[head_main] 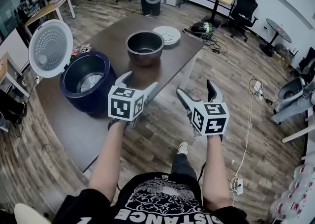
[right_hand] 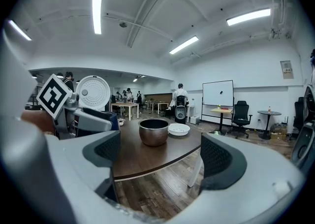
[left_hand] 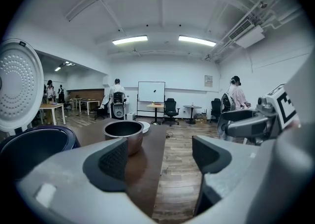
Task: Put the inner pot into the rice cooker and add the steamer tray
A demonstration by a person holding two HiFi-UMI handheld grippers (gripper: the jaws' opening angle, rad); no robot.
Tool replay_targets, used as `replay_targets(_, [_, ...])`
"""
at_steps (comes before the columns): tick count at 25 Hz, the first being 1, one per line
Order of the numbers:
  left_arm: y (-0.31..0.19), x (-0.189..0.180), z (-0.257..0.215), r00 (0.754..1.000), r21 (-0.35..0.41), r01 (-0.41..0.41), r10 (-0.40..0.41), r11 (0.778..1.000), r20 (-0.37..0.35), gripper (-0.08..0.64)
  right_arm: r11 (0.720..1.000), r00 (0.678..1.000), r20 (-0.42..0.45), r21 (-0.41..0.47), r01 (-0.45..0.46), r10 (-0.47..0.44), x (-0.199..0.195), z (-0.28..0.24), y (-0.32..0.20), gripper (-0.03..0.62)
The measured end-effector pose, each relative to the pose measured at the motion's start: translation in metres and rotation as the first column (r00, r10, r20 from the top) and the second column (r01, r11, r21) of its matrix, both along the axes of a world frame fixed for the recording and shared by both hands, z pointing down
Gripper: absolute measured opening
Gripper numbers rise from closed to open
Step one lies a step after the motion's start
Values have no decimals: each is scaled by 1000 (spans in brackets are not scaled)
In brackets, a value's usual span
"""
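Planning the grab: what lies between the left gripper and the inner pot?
Only bare table lies between the left gripper and the inner pot; the head view shows it.

Counter (head_main: 170, 68): dark brown top with rounded corners on pale legs, standing on a wood-plank floor (head_main: 231, 90).
Rice cooker (head_main: 86, 84): navy body, sitting on the left half of the counter towards its near end; its cavity is open and shows a metal bottom.
Lid (head_main: 50, 48): hinged up at the cooker's far left side, with its white perforated inner face turned towards the camera.
Inner pot (head_main: 144, 47): dark metal, upright, near the middle of the counter, apart from the cooker.
Steamer tray (head_main: 167, 35): white perforated disc, lying flat just beyond the pot by the far edge.
Small item (head_main: 82, 48): on the counter beside the lid, too small to identify.
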State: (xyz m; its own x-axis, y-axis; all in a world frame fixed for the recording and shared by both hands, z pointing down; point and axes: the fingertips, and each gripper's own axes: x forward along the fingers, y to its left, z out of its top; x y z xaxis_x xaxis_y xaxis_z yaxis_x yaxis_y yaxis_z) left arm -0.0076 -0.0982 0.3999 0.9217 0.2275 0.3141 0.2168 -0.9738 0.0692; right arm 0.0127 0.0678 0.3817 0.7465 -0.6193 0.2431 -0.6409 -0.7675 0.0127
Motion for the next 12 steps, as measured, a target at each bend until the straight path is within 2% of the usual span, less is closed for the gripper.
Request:
replay_targets(6, [-3, 27, 10, 999, 10, 35, -35, 999, 14, 416, 1000, 1000, 4, 5, 29, -29, 35, 7, 0, 492])
replay_targets(12, [-9, 70, 15, 995, 13, 94, -95, 995, 22, 416, 996, 996, 17, -9, 93, -93, 83, 19, -5, 492])
